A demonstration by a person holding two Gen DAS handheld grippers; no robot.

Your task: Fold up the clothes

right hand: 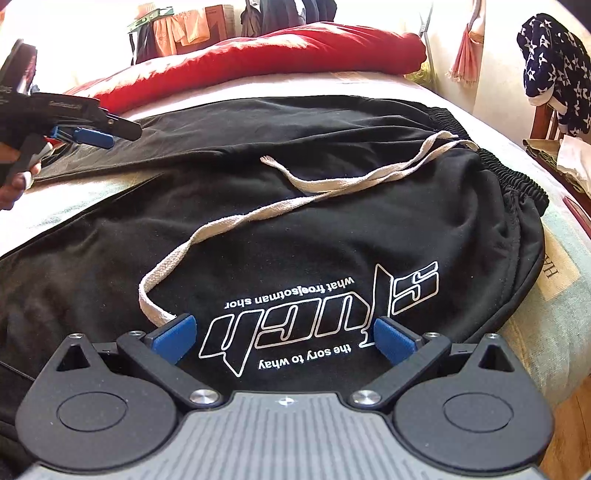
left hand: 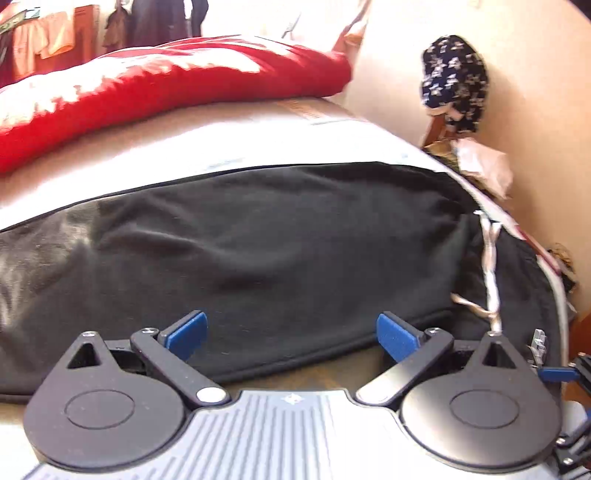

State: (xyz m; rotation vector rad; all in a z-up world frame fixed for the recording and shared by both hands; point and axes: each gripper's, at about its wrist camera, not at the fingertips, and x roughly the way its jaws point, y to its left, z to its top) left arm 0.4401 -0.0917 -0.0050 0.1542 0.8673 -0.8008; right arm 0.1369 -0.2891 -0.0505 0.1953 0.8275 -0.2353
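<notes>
Right gripper (right hand: 282,338): my blue pads are spread wide with nothing held, just above the white print.
Left gripper (left hand: 291,334): my jaws are spread wide and empty, at the trousers' near hem.
Trousers (right hand: 332,206): black, flat across the bed (right hand: 554,325).
Drawstring (right hand: 236,225): white, loose over the cloth.
Blanket (right hand: 295,55): red, behind.

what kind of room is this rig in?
Probably a bedroom or lived-in room at home: black shorts are spread on a bed-like padded surface, a red garment lies behind them, and clothes hang on a rack at the back.
</notes>
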